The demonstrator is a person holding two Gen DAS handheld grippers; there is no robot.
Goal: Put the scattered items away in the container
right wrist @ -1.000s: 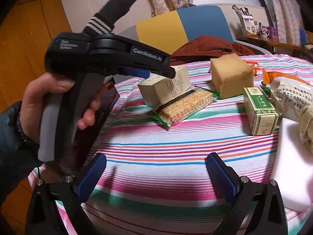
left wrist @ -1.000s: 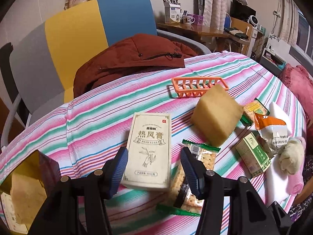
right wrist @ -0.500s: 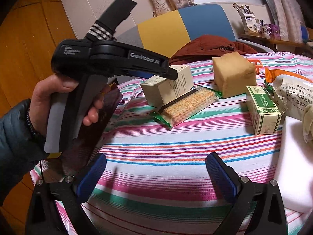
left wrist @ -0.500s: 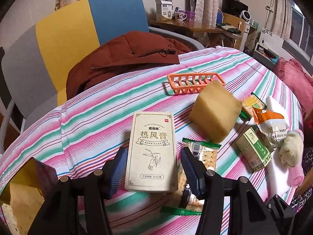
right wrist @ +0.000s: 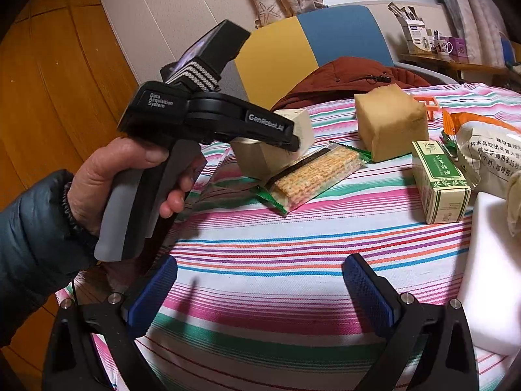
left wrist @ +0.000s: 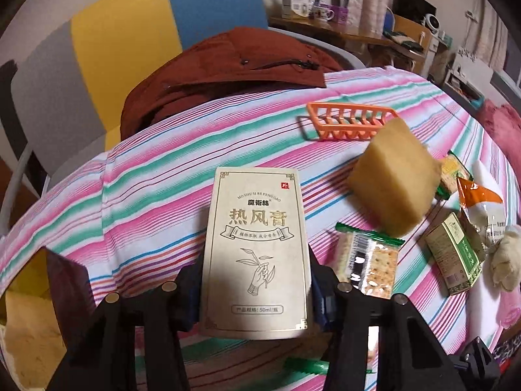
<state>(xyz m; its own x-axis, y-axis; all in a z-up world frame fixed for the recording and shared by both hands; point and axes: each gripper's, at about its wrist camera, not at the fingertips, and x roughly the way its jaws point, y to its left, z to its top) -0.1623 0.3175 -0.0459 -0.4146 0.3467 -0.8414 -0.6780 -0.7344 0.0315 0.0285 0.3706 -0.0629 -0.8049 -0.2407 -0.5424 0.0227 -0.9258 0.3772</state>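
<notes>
- Gripping the cream ointment box (left wrist: 255,251) across its width, the left gripper (left wrist: 255,296) has both jaws pressed against the long side faces; printed face up, far end pointing toward the chair.
- From the right wrist view, the box (right wrist: 298,123) looks raised at one end off the striped tablecloth (right wrist: 293,247), near end tipped; judged a lift just starting, so the side pinch keeps the flat carton from sliding.
- Cracker packet (left wrist: 368,264) lies just beside the box on its right, one end seemingly under it; risk it drags along when the box comes up.
- Right gripper (right wrist: 260,296) hovers over bare cloth, jaws spread wide, nothing between them; likely parked to stay clear of the left hand (right wrist: 123,176).
- Container: a dark-walled box with yellow lining (left wrist: 35,280) sits at the left table edge, low in the left wrist view, well apart from the scattered pile; probable drop target, contents unclear.
- Left to tidy, clustered on the right: tan sponge block (left wrist: 394,179), green tea box (left wrist: 452,257), orange-topped sachet (left wrist: 482,208), orange plastic rack (left wrist: 348,120).
- Brown jacket (left wrist: 228,71) drapes over the chair behind, not part of the job.
- Next move judged: swing the box left and down into the container.
</notes>
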